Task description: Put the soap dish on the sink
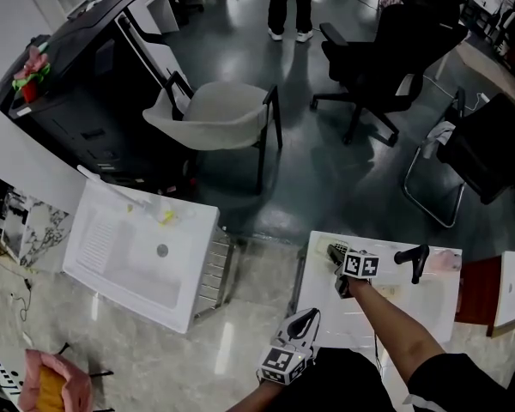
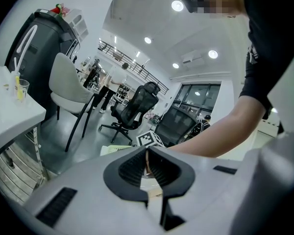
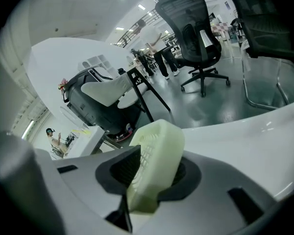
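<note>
Right gripper view gives us the clearest look: the right gripper (image 3: 159,156) has its jaws parted, and the pale yellow soap dish (image 3: 154,168) stands on edge between them. It leans to one side, with a dark gap showing at the left pad, so we judge the hold loose rather than firm. Behind and below it lies the glossy white ledge of the sink (image 3: 245,131), where the dish belongs.

In the head view this gripper hangs over the sink's rear left corner, well apart from the black faucet (image 1: 415,260).

The main risk we see is the dish's pose. Being upright and tilted, it may topple whichever way it likes once the jaws give it room, and the slick ledge would let it skid. So near the corner, it could drop over the outer edge to the floor or slide down into the basin.

The left gripper (image 2: 148,153) has its jaws pressed together on nothing and sits near the person's body, so we expect no help from it in steadying the dish.
</note>
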Demonstrator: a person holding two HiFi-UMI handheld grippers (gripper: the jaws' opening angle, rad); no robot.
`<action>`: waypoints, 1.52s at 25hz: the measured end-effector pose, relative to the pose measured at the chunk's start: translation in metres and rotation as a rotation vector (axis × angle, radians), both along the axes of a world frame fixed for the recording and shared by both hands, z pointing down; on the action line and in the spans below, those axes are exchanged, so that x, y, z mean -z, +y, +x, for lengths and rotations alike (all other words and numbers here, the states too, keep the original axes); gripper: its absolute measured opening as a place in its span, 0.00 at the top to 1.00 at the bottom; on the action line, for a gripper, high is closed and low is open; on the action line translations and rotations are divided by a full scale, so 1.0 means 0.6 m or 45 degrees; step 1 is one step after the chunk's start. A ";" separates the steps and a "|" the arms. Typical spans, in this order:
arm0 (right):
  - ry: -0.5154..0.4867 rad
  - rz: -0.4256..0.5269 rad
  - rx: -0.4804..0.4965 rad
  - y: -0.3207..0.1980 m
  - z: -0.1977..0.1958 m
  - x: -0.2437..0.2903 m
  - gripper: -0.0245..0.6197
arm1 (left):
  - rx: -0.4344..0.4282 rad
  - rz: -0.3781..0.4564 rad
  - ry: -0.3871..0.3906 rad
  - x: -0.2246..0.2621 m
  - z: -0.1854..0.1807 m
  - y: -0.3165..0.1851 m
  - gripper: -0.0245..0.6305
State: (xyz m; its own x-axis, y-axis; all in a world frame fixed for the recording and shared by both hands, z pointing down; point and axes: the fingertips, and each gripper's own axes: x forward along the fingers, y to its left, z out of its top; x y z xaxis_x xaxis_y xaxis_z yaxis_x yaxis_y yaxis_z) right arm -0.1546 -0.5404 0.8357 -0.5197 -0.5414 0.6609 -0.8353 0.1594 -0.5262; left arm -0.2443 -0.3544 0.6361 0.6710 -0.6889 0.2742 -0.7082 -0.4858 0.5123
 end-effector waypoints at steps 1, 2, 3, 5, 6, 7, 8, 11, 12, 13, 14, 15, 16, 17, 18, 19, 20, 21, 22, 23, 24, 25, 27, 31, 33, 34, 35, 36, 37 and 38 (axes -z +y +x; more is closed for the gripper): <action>0.006 -0.010 0.007 0.000 0.000 -0.001 0.81 | 0.000 0.000 0.000 0.001 -0.001 -0.001 0.93; 0.013 -0.023 0.009 -0.001 0.001 -0.003 0.79 | 0.001 0.000 0.000 0.002 -0.003 -0.003 0.93; 0.021 -0.036 0.010 -0.001 0.003 -0.004 0.77 | 0.002 -0.001 0.000 0.002 -0.005 -0.005 0.93; 0.045 -0.052 0.019 -0.003 0.007 -0.007 0.74 | 0.006 -0.004 -0.001 0.002 -0.009 -0.008 0.93; 0.060 -0.058 0.025 -0.004 0.010 -0.009 0.73 | 0.009 -0.006 0.000 0.001 -0.011 -0.009 0.93; 0.078 -0.064 0.031 -0.004 0.013 -0.011 0.72 | 0.013 -0.008 0.002 -0.001 -0.013 -0.010 0.93; 0.096 -0.070 0.037 -0.005 0.017 -0.012 0.70 | 0.016 -0.009 0.002 -0.002 -0.014 -0.011 0.93; 0.141 -0.098 0.042 -0.007 0.029 -0.013 0.66 | 0.019 -0.005 -0.001 0.001 -0.018 -0.015 0.93; 0.153 -0.108 0.040 -0.007 0.032 -0.013 0.65 | 0.018 -0.004 0.001 0.003 -0.019 -0.017 0.93; 0.166 -0.115 0.038 -0.007 0.035 -0.012 0.64 | 0.018 -0.002 0.002 0.004 -0.020 -0.018 0.93; 0.179 -0.120 0.038 -0.008 0.038 -0.012 0.63 | 0.017 -0.001 0.005 0.005 -0.021 -0.020 0.93; 0.191 -0.124 0.040 -0.008 0.041 -0.013 0.62 | 0.016 0.002 0.008 0.005 -0.021 -0.021 0.93; 0.203 -0.127 0.042 -0.008 0.044 -0.013 0.62 | 0.016 0.005 0.011 0.005 -0.021 -0.022 0.93; 0.216 -0.129 0.044 -0.008 0.048 -0.014 0.61 | 0.015 0.007 0.014 0.006 -0.020 -0.024 0.93; 0.226 -0.132 0.046 -0.009 0.053 -0.014 0.60 | 0.013 0.009 0.017 0.006 -0.019 -0.026 0.93; 0.234 -0.135 0.046 -0.010 0.056 -0.014 0.60 | 0.011 0.011 0.018 0.007 -0.019 -0.027 0.93; 0.236 -0.138 0.045 -0.010 0.058 -0.014 0.59 | 0.009 0.011 0.017 0.008 -0.020 -0.028 0.93; 0.232 -0.140 0.042 -0.010 0.058 -0.013 0.58 | 0.007 0.010 0.015 0.008 -0.021 -0.028 0.93; 0.223 -0.143 0.035 -0.011 0.057 -0.012 0.58 | 0.002 0.008 0.013 0.007 -0.023 -0.028 0.93; 0.214 -0.144 0.028 -0.011 0.057 -0.011 0.57 | -0.004 0.006 0.011 0.007 -0.023 -0.028 0.93; 0.209 -0.143 0.024 -0.012 0.058 -0.008 0.56 | -0.010 0.006 0.011 0.007 -0.022 -0.029 0.93; 0.208 -0.138 0.023 -0.013 0.062 -0.005 0.55 | -0.015 0.009 0.012 0.008 -0.020 -0.030 0.93; 0.212 -0.122 0.023 -0.019 0.071 0.003 0.55 | -0.022 0.016 0.014 0.012 -0.014 -0.035 0.93; 0.168 -0.092 -0.025 -0.019 0.086 0.021 0.55 | -0.045 0.015 0.020 0.017 -0.007 -0.032 0.93; 0.124 -0.069 -0.091 -0.013 0.102 0.032 0.55 | -0.079 0.022 0.029 0.022 0.001 -0.028 0.93; 0.099 -0.055 -0.121 -0.011 0.111 0.040 0.55 | -0.100 0.033 0.029 0.027 0.007 -0.028 0.93; 0.071 -0.041 -0.143 -0.008 0.118 0.048 0.55 | -0.120 0.048 0.023 0.032 0.012 -0.029 0.93; 0.045 -0.030 -0.160 -0.005 0.125 0.057 0.55 | -0.136 0.063 0.013 0.036 0.017 -0.031 0.93; 0.021 -0.023 -0.173 0.000 0.132 0.066 0.55 | -0.145 0.076 0.001 0.040 0.020 -0.034 0.93; -0.001 -0.018 -0.187 0.008 0.138 0.076 0.55 | -0.147 0.087 -0.011 0.042 0.021 -0.036 0.93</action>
State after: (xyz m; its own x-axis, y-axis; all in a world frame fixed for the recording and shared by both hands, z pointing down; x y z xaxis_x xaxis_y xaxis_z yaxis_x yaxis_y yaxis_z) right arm -0.0717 -0.5358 0.7900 -0.4363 -0.6025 0.6684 -0.8485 0.0281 -0.5285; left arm -0.2314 -0.3760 0.6106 0.7445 -0.6245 0.2359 -0.6500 -0.5976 0.4693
